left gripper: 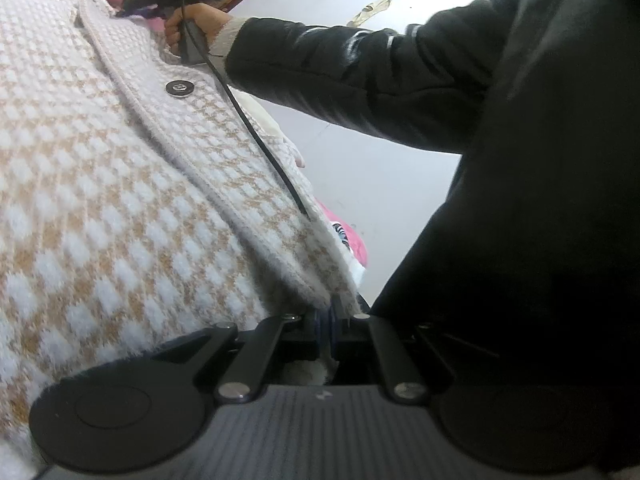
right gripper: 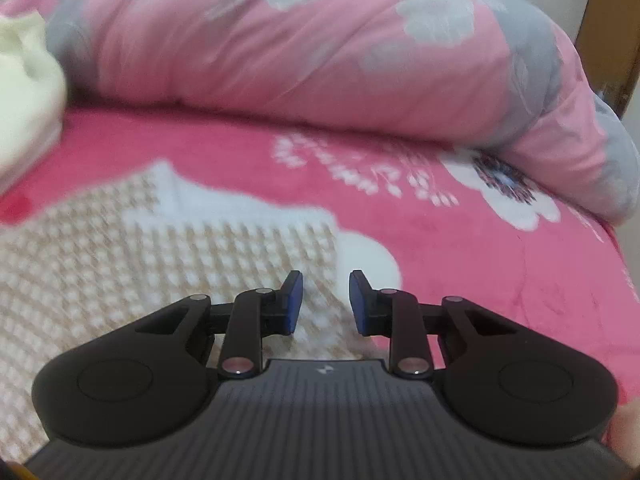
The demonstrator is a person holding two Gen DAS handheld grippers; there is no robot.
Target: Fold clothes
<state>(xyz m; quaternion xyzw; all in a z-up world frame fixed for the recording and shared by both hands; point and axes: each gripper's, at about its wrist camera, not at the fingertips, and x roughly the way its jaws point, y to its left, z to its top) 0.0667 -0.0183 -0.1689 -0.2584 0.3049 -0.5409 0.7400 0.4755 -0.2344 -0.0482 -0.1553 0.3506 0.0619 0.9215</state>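
Observation:
A beige-and-white checked knit cardigan (left gripper: pixel 120 200) with a black button (left gripper: pixel 180 89) fills the left wrist view. My left gripper (left gripper: pixel 326 312) is shut on its thick edge, with fabric bunched between the pads. At the top of that view a hand (left gripper: pixel 192 24) holds my right gripper (left gripper: pixel 128 10) at the cardigan's far end. In the right wrist view my right gripper (right gripper: pixel 326 300) stands open just above a corner of the cardigan (right gripper: pixel 160 264), which lies flat on the bed. Its blue pads (right gripper: pixel 294 300) press on nothing.
A bright pink flowered bedsheet (right gripper: pixel 480 280) lies under the cardigan. A rolled pink-and-grey quilt (right gripper: pixel 320 40) runs along the far side. A cream garment (right gripper: pixel 28 92) sits at far left. The person's black sleeve (left gripper: pixel 360 80) and dark jacket (left gripper: pixel 540 240) fill the right of the left wrist view.

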